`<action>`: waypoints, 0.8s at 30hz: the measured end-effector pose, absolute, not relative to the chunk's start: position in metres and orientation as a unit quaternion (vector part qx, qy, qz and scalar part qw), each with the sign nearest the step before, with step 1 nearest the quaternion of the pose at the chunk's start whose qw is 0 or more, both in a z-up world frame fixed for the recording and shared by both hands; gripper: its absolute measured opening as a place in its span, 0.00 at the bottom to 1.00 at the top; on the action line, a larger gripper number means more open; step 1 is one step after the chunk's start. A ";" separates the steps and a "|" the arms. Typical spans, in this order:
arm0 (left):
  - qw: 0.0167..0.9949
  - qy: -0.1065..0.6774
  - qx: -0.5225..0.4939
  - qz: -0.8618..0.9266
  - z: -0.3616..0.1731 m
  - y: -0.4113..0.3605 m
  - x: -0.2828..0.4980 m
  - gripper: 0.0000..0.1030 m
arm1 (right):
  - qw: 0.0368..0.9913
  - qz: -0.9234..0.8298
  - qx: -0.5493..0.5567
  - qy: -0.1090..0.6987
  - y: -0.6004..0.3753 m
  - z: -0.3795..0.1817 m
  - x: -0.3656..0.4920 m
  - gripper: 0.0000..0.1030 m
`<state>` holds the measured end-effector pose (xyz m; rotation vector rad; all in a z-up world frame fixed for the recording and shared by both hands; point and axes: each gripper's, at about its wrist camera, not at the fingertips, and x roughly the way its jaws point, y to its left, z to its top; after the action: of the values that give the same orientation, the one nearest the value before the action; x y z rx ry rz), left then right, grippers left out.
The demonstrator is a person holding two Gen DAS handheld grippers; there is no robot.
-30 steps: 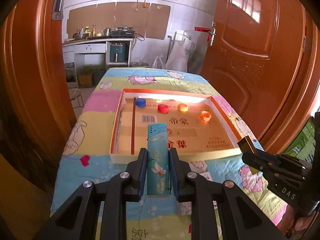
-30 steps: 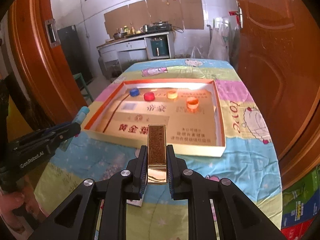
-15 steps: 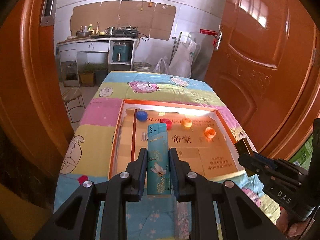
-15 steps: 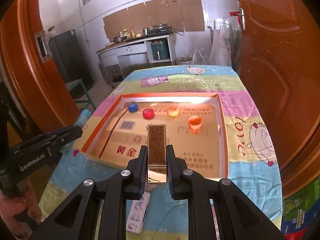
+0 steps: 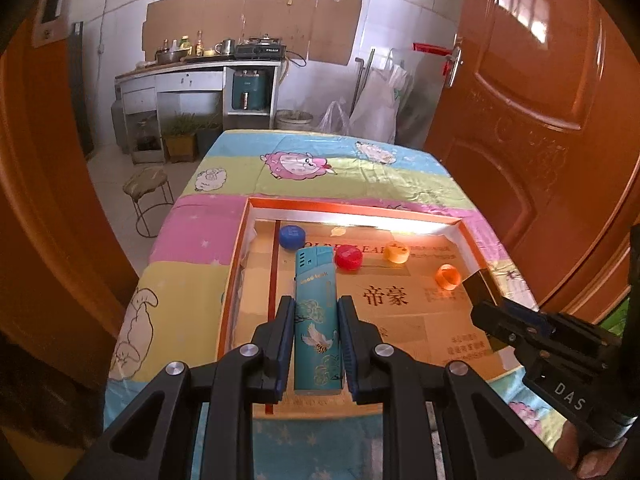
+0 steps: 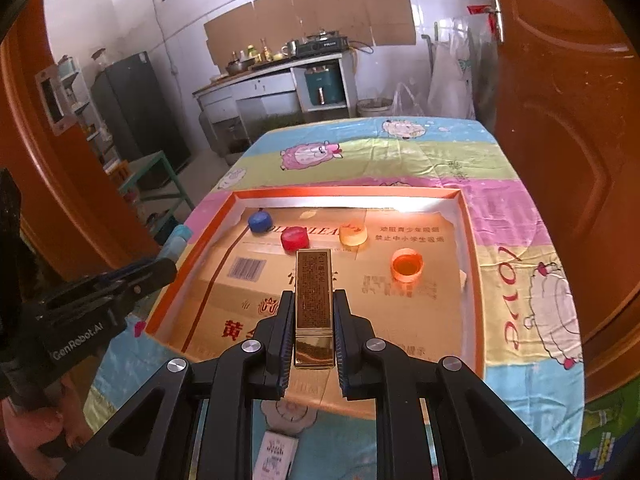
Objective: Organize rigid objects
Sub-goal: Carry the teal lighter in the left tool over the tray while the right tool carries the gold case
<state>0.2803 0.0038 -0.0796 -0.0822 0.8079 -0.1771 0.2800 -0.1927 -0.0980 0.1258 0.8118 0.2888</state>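
My left gripper (image 5: pixel 315 312) is shut on a teal lighter (image 5: pixel 316 312) with a bird print, held above the near left part of an orange-rimmed box tray (image 5: pixel 236 264). My right gripper (image 6: pixel 314 308) is shut on a gold lighter (image 6: pixel 314 300), held above the tray's near edge (image 6: pixel 474 280). In the tray lie a blue cap (image 5: pixel 292 236), a red cap (image 5: pixel 348 257), a yellow cap (image 5: pixel 397 251) and an orange cap (image 5: pixel 448 276). The right gripper shows at the right of the left wrist view (image 5: pixel 486 312); the left gripper shows at the left of the right wrist view (image 6: pixel 164 270).
The tray sits on a table with a striped cartoon cloth (image 5: pixel 320 168). A small white card pack (image 6: pixel 276 454) lies on the cloth under my right gripper. Orange doors (image 5: pixel 540 100) flank both sides. A stool (image 5: pixel 146 184) stands left of the table.
Both grippers have moved forward and up over the tray, each still holding its lighter. The tray's near edge now lies under the fingers.
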 end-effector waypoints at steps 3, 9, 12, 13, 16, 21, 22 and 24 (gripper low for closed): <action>0.910 0.403 -0.038 -0.087 -0.086 0.002 0.292 0.22 | 0.904 0.139 0.062 0.400 -0.193 -0.103 0.292 0.17; 0.905 0.416 -0.035 -0.080 -0.095 -0.001 0.312 0.22 | 0.899 0.138 0.059 0.411 -0.191 -0.113 0.311 0.17; 0.903 0.422 -0.032 -0.077 -0.101 -0.002 0.321 0.22 | 0.896 0.139 0.058 0.417 -0.189 -0.118 0.319 0.17; 0.902 0.423 -0.032 -0.076 -0.102 -0.002 0.323 0.22 | 0.895 0.140 0.057 0.419 -0.189 -0.120 0.322 0.17; 0.900 0.429 -0.034 -0.073 -0.107 -0.002 0.330 0.22 | 0.891 0.141 0.049 0.428 -0.185 -0.124 0.330 0.17; 0.895 0.440 -0.034 -0.068 -0.117 -0.001 0.342 0.22 | 0.888 0.142 0.039 0.436 -0.177 -0.131 0.342 0.17; 0.895 0.441 -0.031 -0.066 -0.119 -0.001 0.344 0.22 | 0.887 0.140 0.036 0.438 -0.176 -0.134 0.345 0.17; 0.894 0.443 -0.028 -0.064 -0.123 -0.001 0.347 0.22 | 0.887 0.136 0.030 0.441 -0.173 -0.137 0.348 0.17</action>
<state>0.3470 -0.0014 -0.1226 -0.0589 0.9191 -0.1320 0.3476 -0.1734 -0.1370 0.0632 0.9169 0.2829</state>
